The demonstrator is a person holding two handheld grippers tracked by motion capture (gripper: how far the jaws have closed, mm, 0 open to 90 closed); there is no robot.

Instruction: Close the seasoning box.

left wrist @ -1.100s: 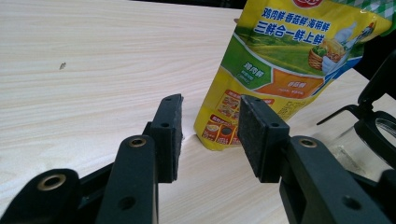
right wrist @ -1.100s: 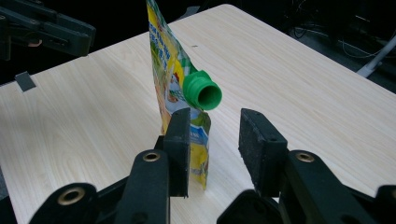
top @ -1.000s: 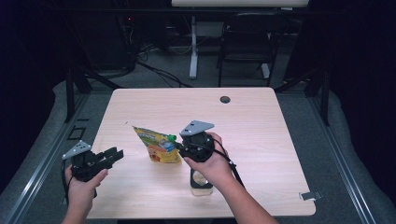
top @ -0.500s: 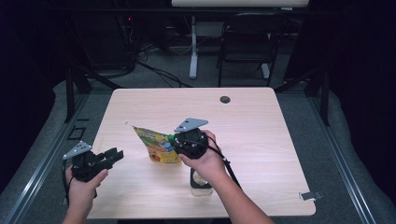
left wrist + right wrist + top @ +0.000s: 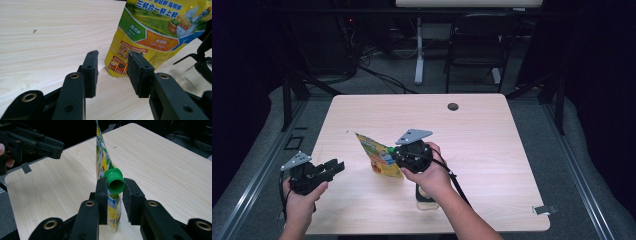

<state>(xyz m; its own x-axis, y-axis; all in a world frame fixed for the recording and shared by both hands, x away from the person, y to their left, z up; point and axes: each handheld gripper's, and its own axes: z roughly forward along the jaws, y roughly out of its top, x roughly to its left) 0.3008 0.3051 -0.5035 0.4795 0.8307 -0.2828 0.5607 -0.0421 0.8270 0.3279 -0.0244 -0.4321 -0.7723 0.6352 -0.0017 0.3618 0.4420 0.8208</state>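
Pouch (image 5: 379, 156) stands near the middle of the front half of the table (image 5: 492, 130) in the high view, a yellow spouted bag rising on its base, its top corner leaning toward the left rear. The right gripper (image 5: 398, 155) is pressed against its right edge, and a small jar (image 5: 426, 196) sits on the wood under that wrist. The left gripper (image 5: 334, 167) hovers apart from the bag near the table's left front edge, pointed toward it.

From the left gripper view, the jaws stand moderately open with nothing between the pads (image 5: 91, 72); the pouch (image 5: 160, 32) lies beyond them, its printed face turned this way and its lower corner resting on the table.

In the right gripper view, the jaws have just been closing around the green cap (image 5: 114, 180), which faces the camera. The pads (image 5: 102, 200) flank it very closely (whether they already press it I cannot tell). The bag shows edge-on here, its long axis running up and away from the spout.

If the jaws close on the soft film below the cap instead of the rigid cap, the bag could fold or slide out; a sideways push could also topple it, since it stands on a narrow base.
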